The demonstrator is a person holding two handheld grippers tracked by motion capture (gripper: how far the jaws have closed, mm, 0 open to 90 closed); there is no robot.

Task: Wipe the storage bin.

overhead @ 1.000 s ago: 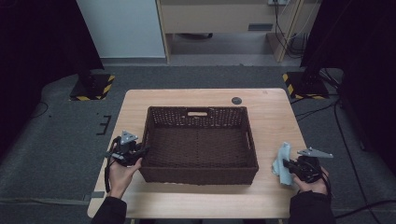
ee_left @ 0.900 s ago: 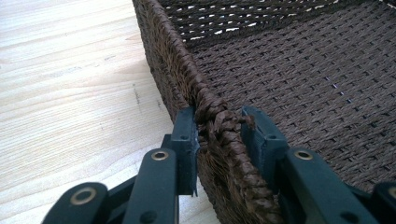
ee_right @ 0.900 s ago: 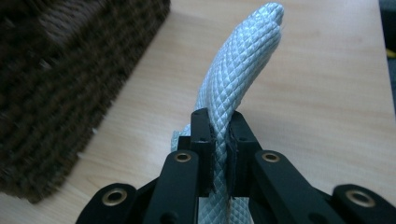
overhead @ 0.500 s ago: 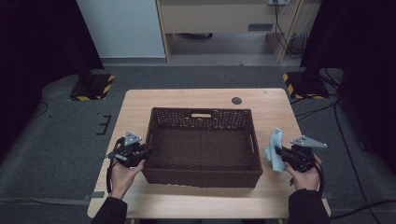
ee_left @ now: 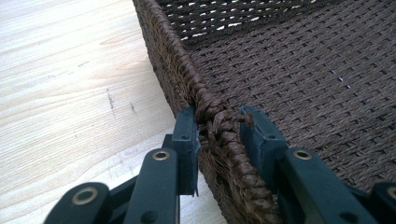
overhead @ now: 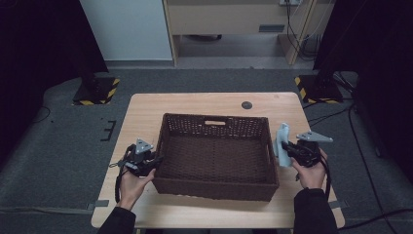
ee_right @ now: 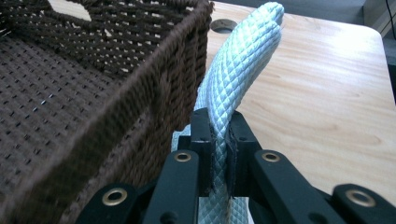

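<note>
A dark brown woven basket (overhead: pixel 214 118) stands in the middle of the wooden table (overhead: pixel 146 112). My left gripper (overhead: pixel 155 161) is at its near left corner. In the left gripper view the jaws (ee_left: pixel 218 123) straddle the braided rim (ee_left: pixel 187 79), one pad outside the wall and one inside, both pressing on it. My right gripper (overhead: pixel 287 148) is just outside the basket's right wall (ee_right: pixel 140 70). It is shut on a folded light blue quilted cloth (ee_right: pixel 243 56), which stands upright above the jaws (ee_right: pixel 219 121) at about rim height (overhead: pixel 282 141).
A small black round disc (overhead: pixel 247 105) lies in the tabletop behind the basket, and is also visible past the cloth (ee_right: pixel 223 24). Bare wood lies right of the cloth and left of the basket. Yellow-and-black striped stand bases (overhead: pixel 95 92) sit on the floor beyond the table.
My right gripper has lifted the blue cloth and carried it away from the table's near edge along the basket's right side. The left gripper has stayed on the rim.
</note>
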